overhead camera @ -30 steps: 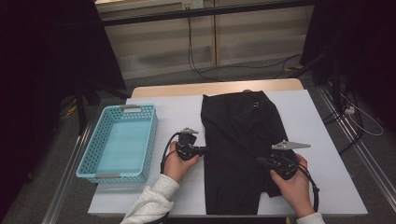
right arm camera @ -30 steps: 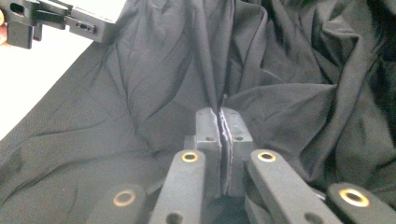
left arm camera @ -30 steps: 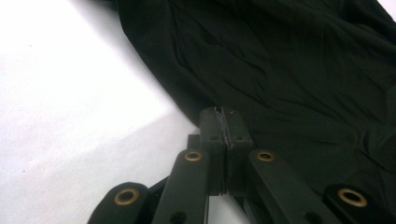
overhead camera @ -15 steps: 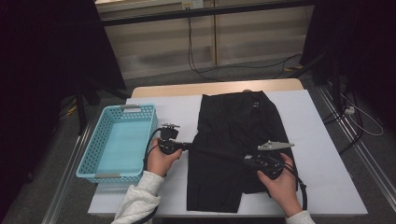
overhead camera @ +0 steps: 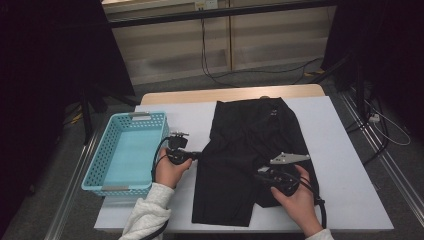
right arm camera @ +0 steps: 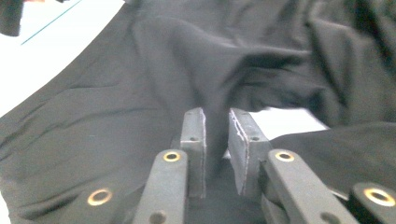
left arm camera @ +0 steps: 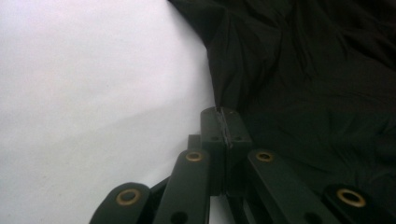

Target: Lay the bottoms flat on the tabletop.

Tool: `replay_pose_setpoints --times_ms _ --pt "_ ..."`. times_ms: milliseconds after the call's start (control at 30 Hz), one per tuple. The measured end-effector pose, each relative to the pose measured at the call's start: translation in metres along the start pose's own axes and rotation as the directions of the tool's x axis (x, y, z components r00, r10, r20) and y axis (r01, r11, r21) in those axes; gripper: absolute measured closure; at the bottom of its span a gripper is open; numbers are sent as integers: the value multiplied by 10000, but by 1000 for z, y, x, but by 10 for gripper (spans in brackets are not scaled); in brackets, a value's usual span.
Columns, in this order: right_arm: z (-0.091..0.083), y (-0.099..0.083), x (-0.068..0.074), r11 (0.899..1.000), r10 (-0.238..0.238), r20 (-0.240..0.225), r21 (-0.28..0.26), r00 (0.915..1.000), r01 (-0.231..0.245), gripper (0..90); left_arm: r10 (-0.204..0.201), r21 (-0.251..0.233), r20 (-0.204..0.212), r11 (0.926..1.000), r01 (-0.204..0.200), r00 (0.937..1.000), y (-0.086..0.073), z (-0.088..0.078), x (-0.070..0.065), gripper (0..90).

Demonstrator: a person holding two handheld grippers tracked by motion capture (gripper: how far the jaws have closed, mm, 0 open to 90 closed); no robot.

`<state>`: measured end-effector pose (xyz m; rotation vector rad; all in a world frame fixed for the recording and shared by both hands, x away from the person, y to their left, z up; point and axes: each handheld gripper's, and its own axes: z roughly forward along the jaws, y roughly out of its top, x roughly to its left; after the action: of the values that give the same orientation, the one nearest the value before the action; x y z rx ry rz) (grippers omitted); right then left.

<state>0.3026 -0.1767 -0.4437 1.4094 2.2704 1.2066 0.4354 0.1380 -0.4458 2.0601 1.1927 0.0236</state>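
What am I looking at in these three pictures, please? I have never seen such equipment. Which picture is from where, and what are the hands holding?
There is no robot here. A person holds a handheld tool with a two-jaw claw in each hand. The high view looks down on the white table. On it lie a black garment and, at the left, a light blue basket.

The other two pictures come from small cameras riding on the tools, each looking along its own black jaws.

The left claw is shut on the garment's left edge, pinching the cloth. The right claw sits over the garment's right side; its jaws have just been opening, with a fold of cloth between them, apparently no longer pressed.
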Motion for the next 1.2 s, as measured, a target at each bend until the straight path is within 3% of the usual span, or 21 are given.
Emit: replay_pose_setpoints --times_ms 133,200,333,367,433,667,767,900,1033,1133,1200 --pt "10 -2 12 9984 -304 -219 463 9993 313 726 13 -70 39 10000 -13 10000 0 -1 0 891" --pt "17 -5 15 9958 -448 -324 787 9985 473 671 73 -78 19 9999 -73 10000 0 -1 -1 890" --pt "23 -6 22 9811 -1674 24 987 9859 1664 670 132 -76 -68 9999 -132 9999 -1 1 -2 889" --pt "23 -7 24 9764 -1935 136 1005 9810 1912 692 114 -18 -18 9999 -114 9999 -1 1 -1 889" --pt "23 -8 26 9701 -2221 115 1035 9750 2197 875 109 -46 16 9999 -109 9999 -2 2 -1 888" --pt "19 -6 23 9722 -1887 -535 1308 9806 1943 897 141 207 222 9997 -146 9997 -3 4 -6 885" --pt "15 -10 18 9785 -1474 -966 1311 9843 1594 896 89 261 170 9996 -93 9998 -4 2 -5 884" --pt "6 -15 14 9840 -1112 -1205 1259 9865 1263 895 -52 486 254 9988 40 9997 -7 -1 -5 888" --pt "1 -18 14 9870 -996 -1250 1133 9871 1139 893 135 484 168 9987 -143 9998 -9 -1 -8 881" --pt "-2 -17 14 9885 -986 -1202 1025 9878 1112 890 268 359 47 9990 -270 9996 -9 0 -10 829" --pt "-3 -17 12 9886 -990 -1152 1015 9884 1108 890 415 240 -103 9989 -412 9991 -9 0 -9 723"
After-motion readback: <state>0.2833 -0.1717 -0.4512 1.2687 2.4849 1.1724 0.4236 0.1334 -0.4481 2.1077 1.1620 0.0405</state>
